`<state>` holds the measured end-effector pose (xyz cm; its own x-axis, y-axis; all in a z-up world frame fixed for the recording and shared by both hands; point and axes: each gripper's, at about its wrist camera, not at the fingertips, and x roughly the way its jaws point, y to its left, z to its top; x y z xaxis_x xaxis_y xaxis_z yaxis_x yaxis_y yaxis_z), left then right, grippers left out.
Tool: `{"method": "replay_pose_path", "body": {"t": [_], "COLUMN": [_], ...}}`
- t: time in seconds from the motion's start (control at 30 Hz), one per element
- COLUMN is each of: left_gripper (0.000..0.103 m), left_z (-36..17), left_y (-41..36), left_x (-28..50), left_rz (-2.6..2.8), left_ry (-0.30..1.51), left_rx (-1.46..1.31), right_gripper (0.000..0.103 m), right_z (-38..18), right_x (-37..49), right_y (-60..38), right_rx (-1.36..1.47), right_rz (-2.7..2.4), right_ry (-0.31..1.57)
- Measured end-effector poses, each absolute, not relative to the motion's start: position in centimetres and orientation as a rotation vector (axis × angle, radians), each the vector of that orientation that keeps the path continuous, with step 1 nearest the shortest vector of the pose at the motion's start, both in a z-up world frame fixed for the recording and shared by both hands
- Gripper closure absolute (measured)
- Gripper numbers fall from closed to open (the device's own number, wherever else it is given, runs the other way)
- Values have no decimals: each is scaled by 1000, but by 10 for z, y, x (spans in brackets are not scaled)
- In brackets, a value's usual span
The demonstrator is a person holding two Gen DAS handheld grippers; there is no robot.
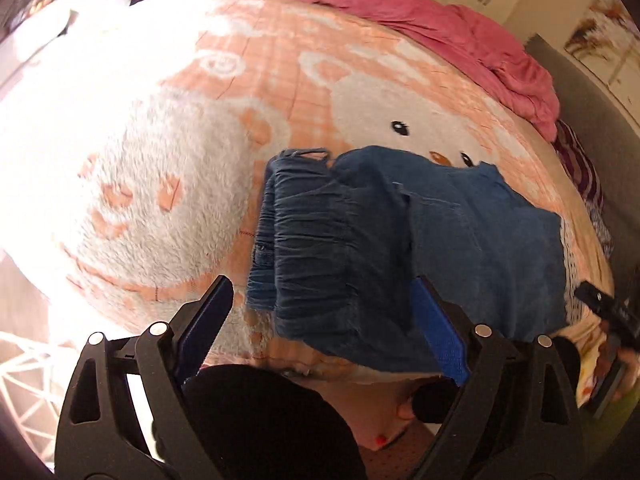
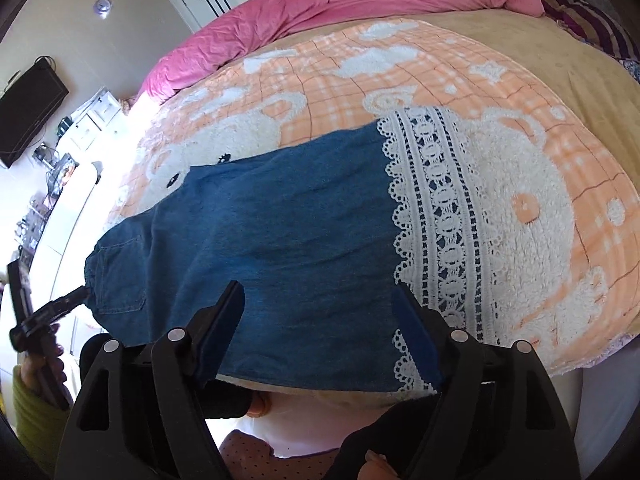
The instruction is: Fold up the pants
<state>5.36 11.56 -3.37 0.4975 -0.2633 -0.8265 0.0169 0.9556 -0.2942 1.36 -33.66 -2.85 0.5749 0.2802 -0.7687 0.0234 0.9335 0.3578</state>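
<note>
Before you lies a bed covered by a peach checked blanket [image 2: 500,92] with fluffy white animal shapes, and a crumpled pink duvet [image 1: 460,36] is bunched along its far edge. Beside the duvet's end you can see a purple striped cloth [image 2: 592,24], and beneath the blanket a tan sheet [image 2: 560,52]. At the left of your right view a black screen [image 2: 30,108] hangs on the wall above a cluttered white dresser [image 2: 92,120].

Pants [image 2: 260,240] near edge hidden behind claw fingers [image 2: 224,328].
</note>
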Motion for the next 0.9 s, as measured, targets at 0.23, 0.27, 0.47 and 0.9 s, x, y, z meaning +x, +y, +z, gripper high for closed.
{"method": "replay_pose_path", "body": {"t": [0.23, 0.27, 0.47, 0.9], "left_gripper": [72, 74, 69, 32], "left_z": [-23, -18, -45, 45], "left_y": [117, 118, 130, 81], "left_x": [67, 68, 76, 47], "left_rz": [-164, -131, -72, -176], "left_ry": [988, 967, 1011, 846], "left_rx": [-302, -249, -233, -44], "right_gripper": [28, 28, 21, 21], "right_z": [-53, -53, -55, -20], "right_x": [18, 15, 13, 21], "right_y": [-346, -347, -340, -375], "right_rx": [359, 367, 335, 395], "right_rz": [95, 100, 108, 113], "right_ry": [1032, 1024, 1028, 896]}}
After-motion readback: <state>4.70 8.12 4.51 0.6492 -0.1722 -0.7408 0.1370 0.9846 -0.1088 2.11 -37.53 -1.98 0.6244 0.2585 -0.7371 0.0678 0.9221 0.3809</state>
